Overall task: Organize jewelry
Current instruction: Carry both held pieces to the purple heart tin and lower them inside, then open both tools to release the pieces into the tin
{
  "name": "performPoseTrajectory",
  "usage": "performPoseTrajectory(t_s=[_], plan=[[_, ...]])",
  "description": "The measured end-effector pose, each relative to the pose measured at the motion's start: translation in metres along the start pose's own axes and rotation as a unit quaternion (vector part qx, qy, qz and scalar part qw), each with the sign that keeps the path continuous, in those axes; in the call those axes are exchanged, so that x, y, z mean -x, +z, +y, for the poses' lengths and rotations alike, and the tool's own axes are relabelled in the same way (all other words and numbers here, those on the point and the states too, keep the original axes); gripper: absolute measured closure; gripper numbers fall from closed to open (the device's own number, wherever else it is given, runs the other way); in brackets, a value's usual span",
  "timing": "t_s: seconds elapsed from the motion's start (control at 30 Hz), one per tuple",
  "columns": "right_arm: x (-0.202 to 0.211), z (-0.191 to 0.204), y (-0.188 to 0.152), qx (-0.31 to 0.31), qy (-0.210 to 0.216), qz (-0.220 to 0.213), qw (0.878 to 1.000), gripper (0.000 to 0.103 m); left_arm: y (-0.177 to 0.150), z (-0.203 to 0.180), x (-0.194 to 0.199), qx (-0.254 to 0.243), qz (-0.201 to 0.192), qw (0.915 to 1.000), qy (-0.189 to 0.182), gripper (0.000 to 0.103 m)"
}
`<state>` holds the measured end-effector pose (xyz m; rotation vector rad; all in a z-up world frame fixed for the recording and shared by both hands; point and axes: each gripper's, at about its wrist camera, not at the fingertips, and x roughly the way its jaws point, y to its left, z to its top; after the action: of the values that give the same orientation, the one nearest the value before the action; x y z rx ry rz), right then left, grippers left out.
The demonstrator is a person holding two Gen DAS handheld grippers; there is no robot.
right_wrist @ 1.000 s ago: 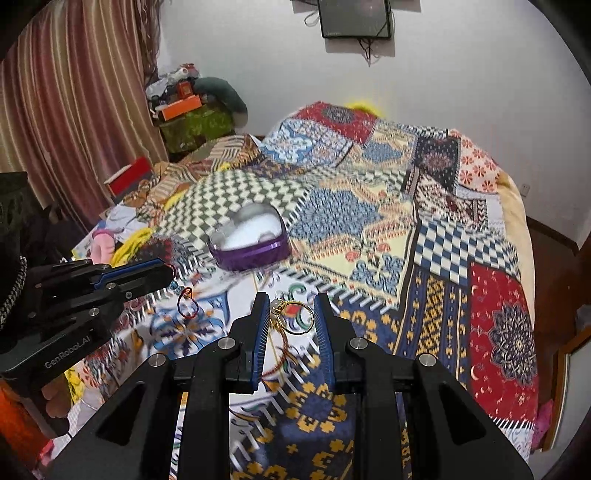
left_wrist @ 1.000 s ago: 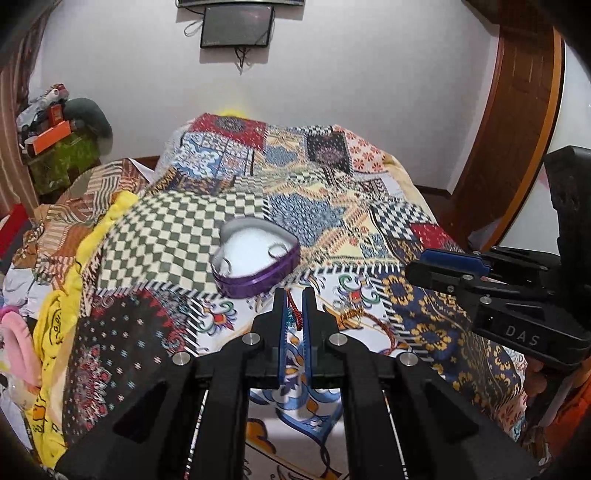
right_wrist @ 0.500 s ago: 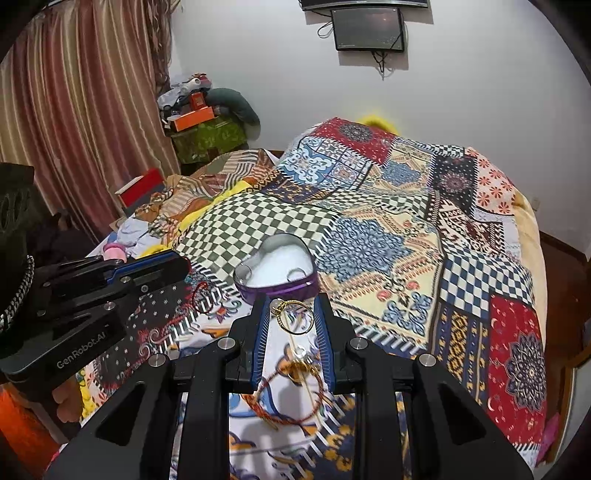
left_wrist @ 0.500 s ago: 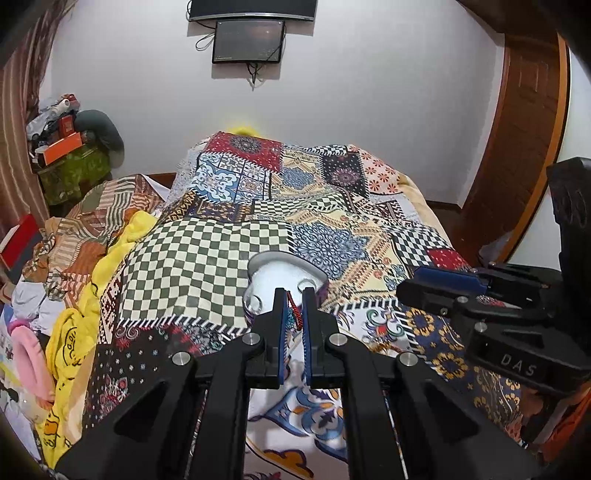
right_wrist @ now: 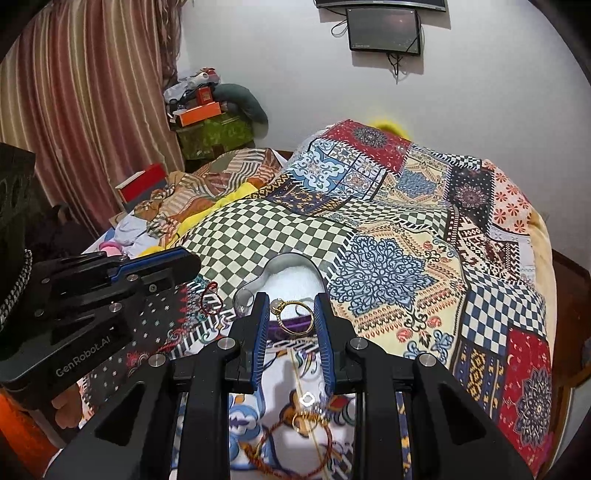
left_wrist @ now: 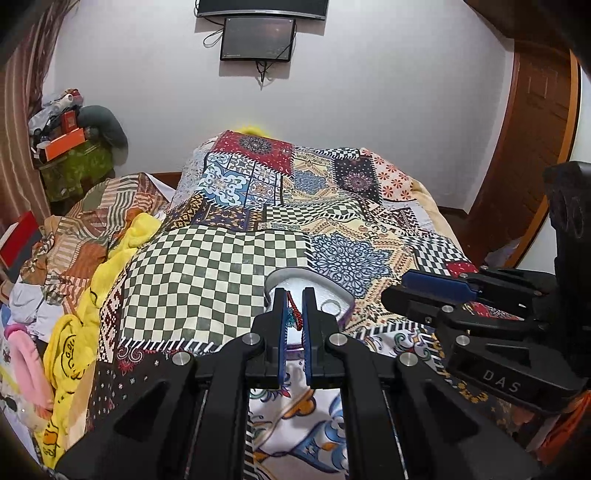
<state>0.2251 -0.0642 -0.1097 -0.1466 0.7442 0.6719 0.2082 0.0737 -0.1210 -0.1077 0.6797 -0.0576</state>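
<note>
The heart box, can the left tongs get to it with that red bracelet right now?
Probably yes. The left tongs, shut on the red bracelet, are right at the open heart box, nothing between. The right tongs with the gold ring crowd the same opening.

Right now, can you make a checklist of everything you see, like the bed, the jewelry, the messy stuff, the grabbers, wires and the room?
Surface: patchwork bedspread, rumpled.
Job's things: heart-shaped purple box, open; gold ring; red bracelet; more jewelry on the spread.
Clutter: clothes pile; orange box.
Grippers: left gripper shut on red bracelet; right gripper shut on gold ring.
Cables: dangling under wall screen.
Surroundings: striped curtain, wooden door.
</note>
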Motion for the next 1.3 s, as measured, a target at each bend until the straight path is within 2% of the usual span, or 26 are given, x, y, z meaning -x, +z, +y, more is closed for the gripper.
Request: performPoseTrajectory(t_s=[0.4, 0.73, 1.3], plan=[[-0.038, -0.01, 0.013, -0.001, 0.011, 0.036, 0.999, 0.081, 0.011, 0.014, -0.034, 0.002, 0.019, 0.9998, -0.012, 0.097], [-0.06, -0.007, 0.014, 0.025, 0.018, 0.062, 0.998, 0.081, 0.011, 0.018, -0.059, 0.006, 0.039, 0.9988, -0.028, 0.097], [-0.074, -0.004, 0.013, 0.044, 0.006, 0.072, 0.996, 0.08, 0.008, 0.019, -0.067, 0.006, 0.061, 0.9978, -0.027, 0.097]])
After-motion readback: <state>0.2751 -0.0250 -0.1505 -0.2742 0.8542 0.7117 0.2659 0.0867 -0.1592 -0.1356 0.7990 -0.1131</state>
